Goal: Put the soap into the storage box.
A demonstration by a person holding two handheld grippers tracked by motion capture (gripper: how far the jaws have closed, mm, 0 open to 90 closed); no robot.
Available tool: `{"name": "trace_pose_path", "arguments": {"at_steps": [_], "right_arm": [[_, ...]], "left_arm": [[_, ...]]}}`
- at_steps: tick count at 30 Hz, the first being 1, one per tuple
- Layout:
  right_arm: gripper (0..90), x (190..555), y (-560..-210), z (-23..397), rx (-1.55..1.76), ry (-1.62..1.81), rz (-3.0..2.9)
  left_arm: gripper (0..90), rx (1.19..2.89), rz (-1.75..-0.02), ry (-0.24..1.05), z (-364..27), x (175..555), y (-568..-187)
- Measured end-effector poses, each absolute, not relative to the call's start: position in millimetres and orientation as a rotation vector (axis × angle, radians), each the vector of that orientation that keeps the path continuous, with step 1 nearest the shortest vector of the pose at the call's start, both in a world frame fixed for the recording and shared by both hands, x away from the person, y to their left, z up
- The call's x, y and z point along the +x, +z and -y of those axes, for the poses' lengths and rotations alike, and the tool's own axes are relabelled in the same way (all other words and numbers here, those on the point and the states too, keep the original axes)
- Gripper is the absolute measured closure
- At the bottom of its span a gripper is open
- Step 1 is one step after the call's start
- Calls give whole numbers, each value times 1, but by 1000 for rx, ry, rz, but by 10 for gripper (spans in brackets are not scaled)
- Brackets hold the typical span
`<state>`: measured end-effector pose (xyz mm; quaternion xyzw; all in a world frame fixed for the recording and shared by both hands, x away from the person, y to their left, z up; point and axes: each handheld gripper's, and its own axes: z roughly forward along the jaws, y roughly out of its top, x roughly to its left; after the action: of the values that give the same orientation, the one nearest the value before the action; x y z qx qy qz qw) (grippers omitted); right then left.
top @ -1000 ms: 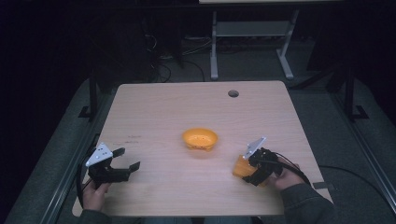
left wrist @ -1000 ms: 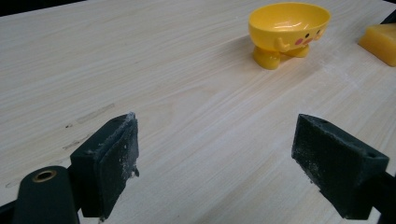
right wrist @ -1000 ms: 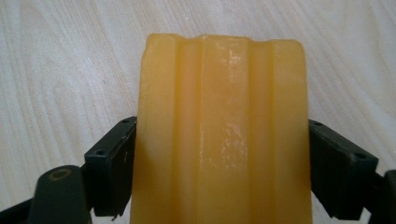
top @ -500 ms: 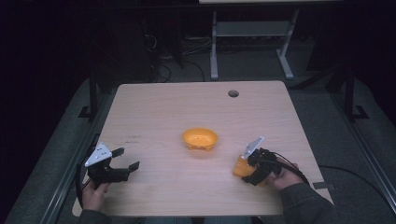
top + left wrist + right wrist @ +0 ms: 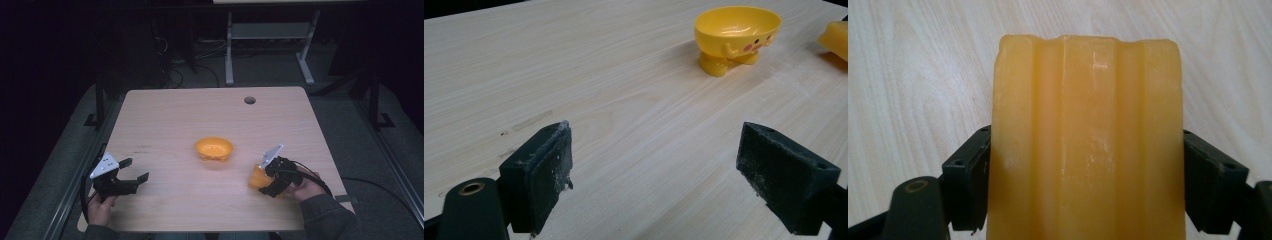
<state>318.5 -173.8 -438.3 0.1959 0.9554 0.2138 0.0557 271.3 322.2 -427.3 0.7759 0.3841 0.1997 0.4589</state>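
Tabletop of pale wood fills the middle of the high view, with a small round hole near its upper right. At the centre of that frame stands a yellow bowl on stubby feet; seen again at the upper right of the left gripper view, it has a little face on its side, and what shows of its inside looks empty.

Lower right in the high view, the right gripper pinches a ribbed orange block. Its own camera shows both black jaws pressed against the block's flanks, the block reaching forward over bare wood. Lower left, the left gripper rests on the table with its jaws spread wide and nothing between them.

Judging from this layout, the step in hand is carrying the block to the bowl. To do it well, keep the squeeze even on both flanks, lift clear of the rim, and let go only when the block sits centred above the hollow, since the bowl looks light enough to tip.
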Motion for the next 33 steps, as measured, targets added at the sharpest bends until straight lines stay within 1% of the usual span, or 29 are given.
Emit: {"name": "trace_pose_path", "arguments": {"at_steps": [14, 33], "right_arm": [[206, 334, -417, 167, 570, 707, -2884], [206, 350, -409, 156, 546, 755, -2913]], "left_arm": [[141, 1897, -952, 489, -322, 271, -428], [141, 1898, -949, 487, -322, 271, -428]]}}
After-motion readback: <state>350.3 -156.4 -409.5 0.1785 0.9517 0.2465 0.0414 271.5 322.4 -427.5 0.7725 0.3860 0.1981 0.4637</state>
